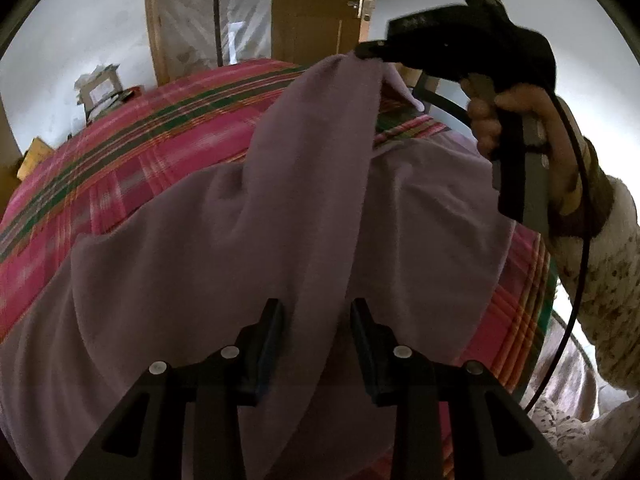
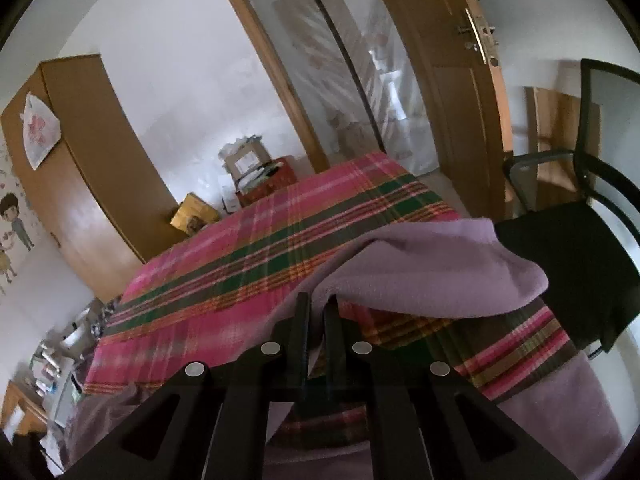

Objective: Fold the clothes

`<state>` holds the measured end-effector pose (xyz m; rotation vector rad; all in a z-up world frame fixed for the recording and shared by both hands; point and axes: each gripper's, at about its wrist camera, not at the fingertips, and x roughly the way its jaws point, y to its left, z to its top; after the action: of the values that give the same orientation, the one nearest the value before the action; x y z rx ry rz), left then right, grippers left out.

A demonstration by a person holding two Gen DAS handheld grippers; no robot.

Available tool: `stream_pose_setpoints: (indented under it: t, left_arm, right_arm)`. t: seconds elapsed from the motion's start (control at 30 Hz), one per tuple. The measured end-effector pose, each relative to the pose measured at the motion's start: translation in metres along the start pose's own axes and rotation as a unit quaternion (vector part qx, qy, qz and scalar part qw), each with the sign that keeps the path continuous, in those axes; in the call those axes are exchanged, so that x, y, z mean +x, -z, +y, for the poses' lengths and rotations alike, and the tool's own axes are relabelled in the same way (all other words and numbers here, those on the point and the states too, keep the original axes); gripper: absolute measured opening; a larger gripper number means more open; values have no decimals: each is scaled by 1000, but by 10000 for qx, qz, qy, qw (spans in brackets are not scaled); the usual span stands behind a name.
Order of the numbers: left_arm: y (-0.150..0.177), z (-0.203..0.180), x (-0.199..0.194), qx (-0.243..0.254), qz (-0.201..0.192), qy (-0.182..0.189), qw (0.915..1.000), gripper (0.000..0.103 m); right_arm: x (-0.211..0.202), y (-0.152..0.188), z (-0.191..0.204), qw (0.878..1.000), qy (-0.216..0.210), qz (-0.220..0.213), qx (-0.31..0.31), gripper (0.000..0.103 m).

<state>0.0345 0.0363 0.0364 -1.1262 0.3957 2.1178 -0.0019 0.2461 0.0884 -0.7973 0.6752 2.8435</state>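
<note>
**Right gripper lifts a corner of the cloth**

Your right gripper is pinching an edge of the lilac cloth, its fingers pressed together on the fabric. In the left wrist view you see it raised at the far right, with the cloth hanging from its tip in a long taut fold down toward the near side. Your hand grips its handle, a speckled sleeve behind it.

Your left gripper is spread, fingers either side of that fold (whether the pads touch it is not clear).

The rest of the cloth lies crumpled on the near part of the plaid cover, which is pink with green stripes. A black chair stands just right of it, and a wooden door stands beyond.
</note>
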Motion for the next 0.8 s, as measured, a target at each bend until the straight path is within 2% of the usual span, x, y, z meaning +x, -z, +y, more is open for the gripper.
stream_pose_setpoints:
  t: [0.43, 0.5, 0.57, 0.7, 0.8]
  left_arm:
    - [-4, -10, 6, 113, -20, -522, 9986, 34]
    - [-4, -3, 1, -104, -92, -364, 9992, 25]
    - [-3, 4, -6, -235, -268, -286, 9990, 9]
    - [-4, 12, -19, -339, -612, -309, 9971, 5]
    - [-3, 16, -27, -474, -749, -143, 9960, 5]
  right_arm:
    - [-19, -8, 6, 9997, -21, -196, -108, 6]
    - [-21, -7, 3, 9997, 20, -206, -104, 6]
    - [-22, -5, -1, 9998, 46, -200, -63, 6]
    - [-25, -2, -9, 9998, 59, -200, 35, 6]
    - [-31, 1, -14, 9997, 70, -223, 109, 6]
